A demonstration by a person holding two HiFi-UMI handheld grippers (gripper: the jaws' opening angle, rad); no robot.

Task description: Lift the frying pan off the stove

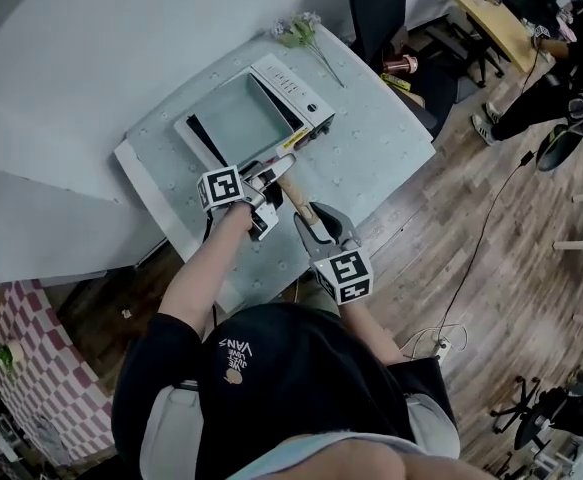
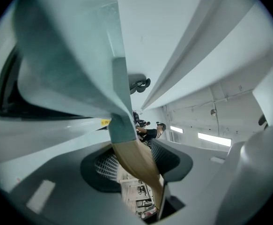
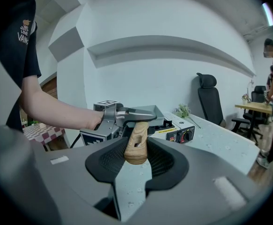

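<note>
Right gripper view: right gripper [image 3: 136, 160], left gripper [image 2: 136, 167] clamp handle [image 3: 137, 142].

Bright, even, diffuse indoor light was recorded in all three views. Two ceiling light strips [image 2: 213, 138] were seen in the left gripper view and were rendered overexposed, without detail. Only soft, faint shadows were cast on the counter [image 1: 371, 148], and the lower left corner of the head view was left dim. Both gripper views were bounded by black corners, and straight lines were bent by strong barrel distortion. The frying pan [image 2: 70, 55], close to the left lens, was rendered soft and out of focus. The wooden handle [image 3: 136, 146] was rendered sharp in the right gripper view. A cool, greyish cast was observed throughout.
</note>
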